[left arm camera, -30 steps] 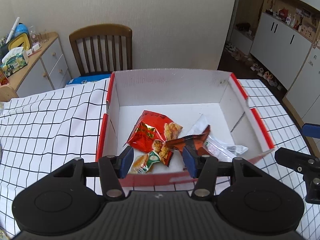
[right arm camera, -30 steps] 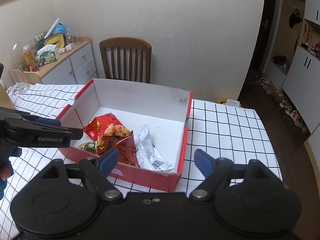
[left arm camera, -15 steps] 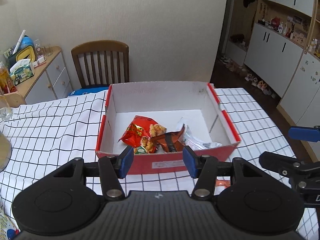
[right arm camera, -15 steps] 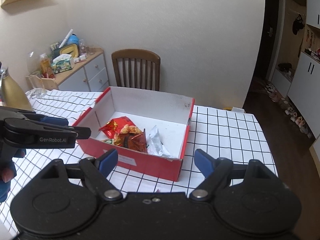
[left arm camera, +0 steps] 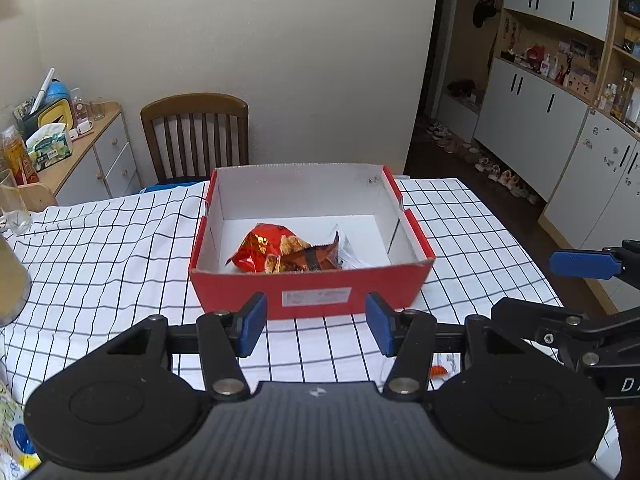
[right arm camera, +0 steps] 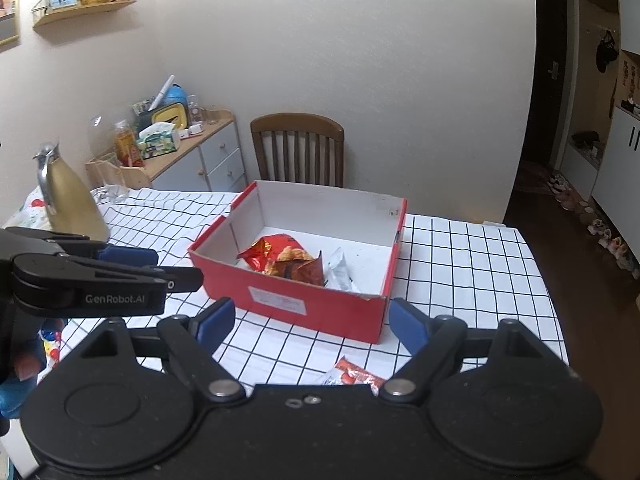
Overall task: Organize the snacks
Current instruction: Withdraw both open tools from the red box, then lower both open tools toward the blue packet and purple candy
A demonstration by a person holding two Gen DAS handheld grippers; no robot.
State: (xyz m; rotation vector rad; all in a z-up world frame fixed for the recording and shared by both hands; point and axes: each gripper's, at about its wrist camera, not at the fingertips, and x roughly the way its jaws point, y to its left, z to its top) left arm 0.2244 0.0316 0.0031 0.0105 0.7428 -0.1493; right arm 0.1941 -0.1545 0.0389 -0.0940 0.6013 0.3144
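Note:
A red cardboard box (left arm camera: pixel 312 292) (right arm camera: pixel 296 300) with a white inside stands on the checked tablecloth. In it lie a red snack bag (left arm camera: pixel 260 248) (right arm camera: pixel 268 250), a dark orange packet (left arm camera: pixel 312 258) (right arm camera: pixel 304 268) and a clear white packet (left arm camera: pixel 352 256) (right arm camera: pixel 338 268). My left gripper (left arm camera: pixel 314 324) is open and empty, held above the table in front of the box. My right gripper (right arm camera: pixel 306 322) is open and empty, in front of the box's right corner. A small red-and-white packet (right arm camera: pixel 352 376) lies on the cloth just beneath the right gripper; it peeks out in the left wrist view (left arm camera: pixel 440 370).
A gold jug (right arm camera: pixel 70 196) and a glass (left arm camera: pixel 12 204) stand at the table's left. A wooden chair (left arm camera: pixel 196 136) is behind the box. A sideboard (right arm camera: pixel 192 160) with clutter stands at the left wall. The table's right edge (right arm camera: pixel 548 300) drops to a dark floor.
Both grippers have pulled back and up from the box, which now looks smaller and farther. The small packet on the cloth has come into view under the right gripper. The jaws stayed open.

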